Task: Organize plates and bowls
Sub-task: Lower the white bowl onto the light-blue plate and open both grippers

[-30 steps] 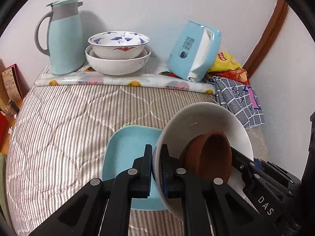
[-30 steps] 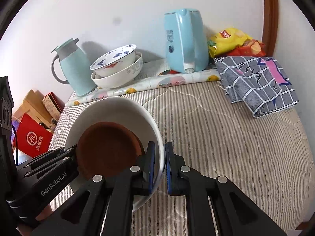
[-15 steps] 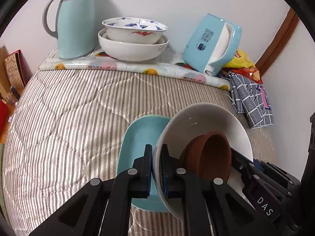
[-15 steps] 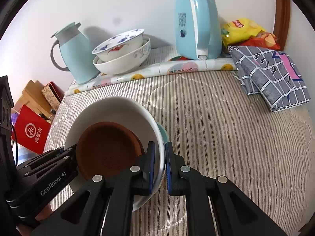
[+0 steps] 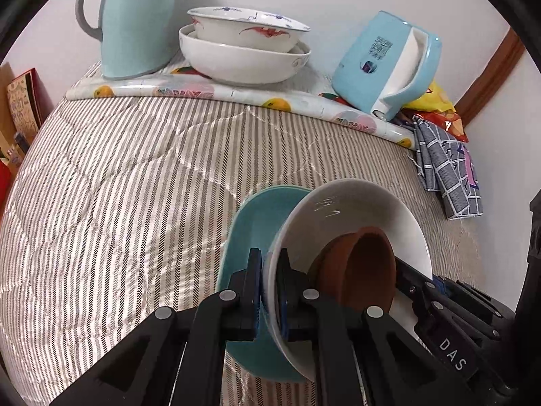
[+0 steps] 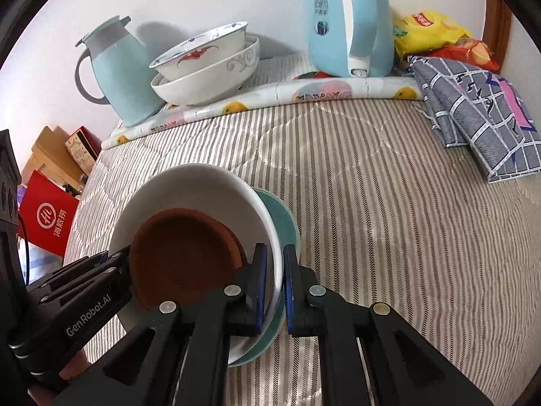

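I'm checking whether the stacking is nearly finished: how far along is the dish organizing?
Done: two patterned bowls sit nested at the back, and the brown bowl lies inside the white bowl. In hand: left gripper and right gripper each clamp the white bowl's rim, above the teal plate. Left: setting it down and releasing.

We see a pale blue kettle [image 6: 345, 23] at the wall; left of it a thermos jug [image 6: 118, 71], right of it snack bags [image 6: 436, 30] and a checked cloth [image 6: 473, 115].
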Action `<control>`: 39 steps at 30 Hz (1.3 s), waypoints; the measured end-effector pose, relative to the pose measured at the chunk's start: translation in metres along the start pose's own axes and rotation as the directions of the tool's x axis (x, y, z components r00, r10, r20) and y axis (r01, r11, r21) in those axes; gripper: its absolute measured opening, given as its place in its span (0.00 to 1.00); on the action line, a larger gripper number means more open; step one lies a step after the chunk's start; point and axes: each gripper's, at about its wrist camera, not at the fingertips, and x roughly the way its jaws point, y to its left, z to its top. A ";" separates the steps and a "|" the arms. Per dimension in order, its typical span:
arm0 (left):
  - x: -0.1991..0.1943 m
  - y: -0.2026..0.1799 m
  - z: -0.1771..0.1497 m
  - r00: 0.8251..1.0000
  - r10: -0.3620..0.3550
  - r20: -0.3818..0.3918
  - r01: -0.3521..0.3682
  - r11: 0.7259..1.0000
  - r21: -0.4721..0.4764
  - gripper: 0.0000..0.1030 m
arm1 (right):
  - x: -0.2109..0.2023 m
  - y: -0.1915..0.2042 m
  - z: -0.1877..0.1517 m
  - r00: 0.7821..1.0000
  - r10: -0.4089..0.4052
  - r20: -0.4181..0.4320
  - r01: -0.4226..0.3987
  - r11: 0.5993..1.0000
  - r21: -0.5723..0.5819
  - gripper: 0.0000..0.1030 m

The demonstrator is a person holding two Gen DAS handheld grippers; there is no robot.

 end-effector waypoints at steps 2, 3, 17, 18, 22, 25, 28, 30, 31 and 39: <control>0.004 0.003 0.001 1.000 0.006 -0.004 -0.005 1.000 0.000 0.09 | 0.005 0.001 0.000 1.000 0.003 -0.009 -0.003 1.000 0.000 0.09; 0.006 0.005 0.002 1.000 0.004 -0.007 -0.004 1.000 -0.005 0.09 | 0.009 0.001 0.000 1.000 0.004 -0.018 -0.004 1.000 -0.002 0.09; 0.006 0.011 0.003 1.000 -0.020 -0.002 0.020 1.000 -0.015 0.12 | 0.009 0.001 0.002 1.000 -0.003 -0.015 0.002 0.999 -0.033 0.13; 0.006 0.011 0.003 1.000 -0.022 -0.005 0.022 1.000 -0.017 0.12 | 0.008 0.000 0.001 1.000 0.003 -0.013 -0.004 0.999 -0.032 0.13; 0.005 0.010 0.002 1.000 -0.015 -0.014 0.015 1.000 -0.019 0.12 | 0.000 -0.002 0.000 1.000 0.002 -0.005 -0.002 0.999 -0.032 0.18; 0.004 0.011 0.002 1.000 -0.015 -0.018 0.015 1.000 -0.019 0.13 | -0.006 0.000 -0.003 1.000 -0.020 0.011 0.020 0.999 -0.050 0.20; 0.000 0.010 0.001 1.000 -0.009 -0.013 0.008 1.000 -0.009 0.15 | -0.008 0.000 -0.004 1.000 -0.016 0.015 0.016 0.999 -0.052 0.20; -0.005 0.010 0.000 1.000 -0.006 -0.007 0.006 1.000 -0.004 0.16 | -0.010 0.001 -0.006 1.000 -0.016 0.017 0.017 0.998 -0.054 0.20; -0.007 0.010 -0.001 1.000 -0.007 -0.004 0.007 1.000 -0.004 0.16 | -0.011 0.001 -0.007 1.000 -0.016 0.019 0.017 0.998 -0.055 0.20; -0.037 0.011 -0.010 0.999 0.023 0.040 -0.024 1.000 0.009 0.25 | -0.027 0.006 -0.022 0.999 -0.020 0.036 0.023 0.997 -0.070 0.27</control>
